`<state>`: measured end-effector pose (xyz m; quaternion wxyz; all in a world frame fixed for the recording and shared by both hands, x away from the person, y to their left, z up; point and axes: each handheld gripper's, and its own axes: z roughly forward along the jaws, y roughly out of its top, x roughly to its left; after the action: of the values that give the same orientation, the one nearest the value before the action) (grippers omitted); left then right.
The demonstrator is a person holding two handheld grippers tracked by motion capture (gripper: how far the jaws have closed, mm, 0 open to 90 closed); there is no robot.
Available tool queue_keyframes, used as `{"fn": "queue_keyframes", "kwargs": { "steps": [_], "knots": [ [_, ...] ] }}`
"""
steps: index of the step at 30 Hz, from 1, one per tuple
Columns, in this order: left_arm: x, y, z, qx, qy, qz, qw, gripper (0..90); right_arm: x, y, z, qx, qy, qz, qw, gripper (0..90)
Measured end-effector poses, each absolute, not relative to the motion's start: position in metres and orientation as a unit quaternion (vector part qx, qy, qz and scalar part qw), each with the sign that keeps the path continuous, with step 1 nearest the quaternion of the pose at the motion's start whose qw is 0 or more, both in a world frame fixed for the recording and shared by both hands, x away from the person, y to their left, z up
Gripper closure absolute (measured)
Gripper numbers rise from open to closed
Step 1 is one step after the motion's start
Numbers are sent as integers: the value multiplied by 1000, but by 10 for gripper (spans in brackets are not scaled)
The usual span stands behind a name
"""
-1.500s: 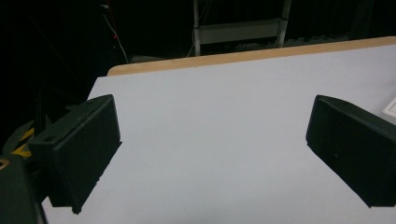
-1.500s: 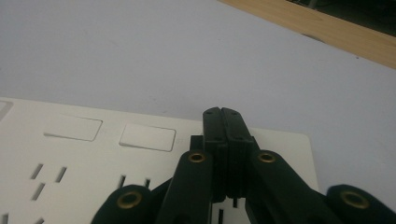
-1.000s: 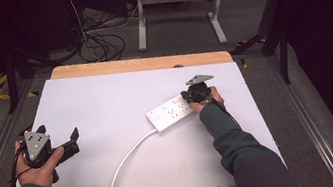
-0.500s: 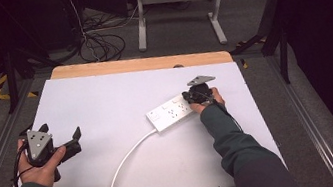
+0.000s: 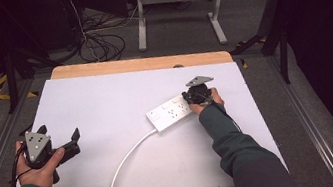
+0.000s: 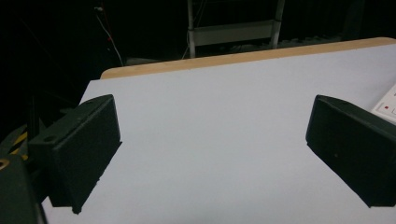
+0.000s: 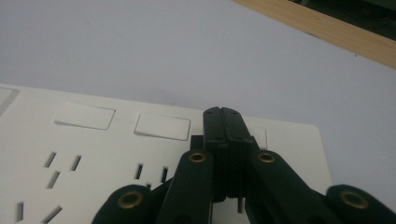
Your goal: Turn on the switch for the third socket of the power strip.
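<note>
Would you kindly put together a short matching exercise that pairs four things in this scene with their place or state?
Things:
1. left gripper
2. right gripper
3. power strip
4. white cable

Places or states:
A. runs from the strip's left end to the near table edge
B. jaws closed together, tips over the strip's right end
C. jaws wide apart, nothing between them, at the table's left
D. lies flat on the white tabletop, right of centre

Pairs: 1-C, 2-B, 3-D, 4-A
</note>
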<state>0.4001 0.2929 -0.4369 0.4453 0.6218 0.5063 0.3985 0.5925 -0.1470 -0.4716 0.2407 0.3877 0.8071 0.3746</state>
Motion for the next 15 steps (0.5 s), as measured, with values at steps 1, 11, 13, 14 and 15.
{"fn": "queue_keyframes", "kwargs": {
  "steps": [1,11,13,14,15],
  "knots": [
    [400,293,-437,622,506,398,446,37,592,-147,-471,388,808,373,241,900],
    [401,291,-437,624,503,396,448,37,588,-152,-467,390,807,372,242,900],
    [402,291,-436,625,502,396,448,37,587,-154,-465,390,804,378,242,900],
    [403,290,-436,625,502,396,449,37,586,-155,-463,391,802,381,242,900],
    [404,289,-436,626,501,395,449,37,585,-156,-462,391,800,384,242,900]
  ]
}}
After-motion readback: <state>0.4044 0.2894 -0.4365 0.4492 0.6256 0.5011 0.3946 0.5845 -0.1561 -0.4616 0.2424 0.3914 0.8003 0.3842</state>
